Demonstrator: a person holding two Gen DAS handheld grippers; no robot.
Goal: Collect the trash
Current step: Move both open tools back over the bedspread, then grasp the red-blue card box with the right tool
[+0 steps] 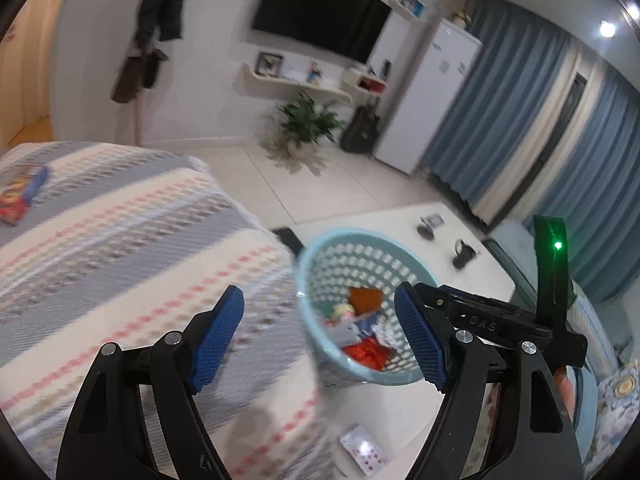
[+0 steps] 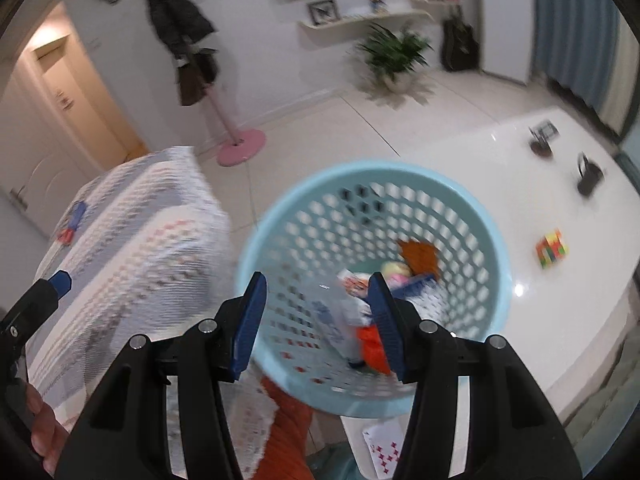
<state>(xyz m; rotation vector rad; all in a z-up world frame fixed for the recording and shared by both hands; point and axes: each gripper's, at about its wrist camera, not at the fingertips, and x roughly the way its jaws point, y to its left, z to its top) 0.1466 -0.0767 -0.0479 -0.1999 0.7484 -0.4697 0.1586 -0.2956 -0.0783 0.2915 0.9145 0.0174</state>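
Both grippers' jaws apart and empty over blue basket of trash, bed left, white table right with cube, wrapper on floor near.

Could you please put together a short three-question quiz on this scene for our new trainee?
1. True or false: the blue basket is empty.
2. Which item lies on the striped bedspread? A) a mug B) a red and blue packet C) a cube
3. What does the right claw hold between its pads?

Key
1. False: wrappers and other trash lie inside the basket.
2. B.
3. Nothing; it is open above the basket, as is the left claw.
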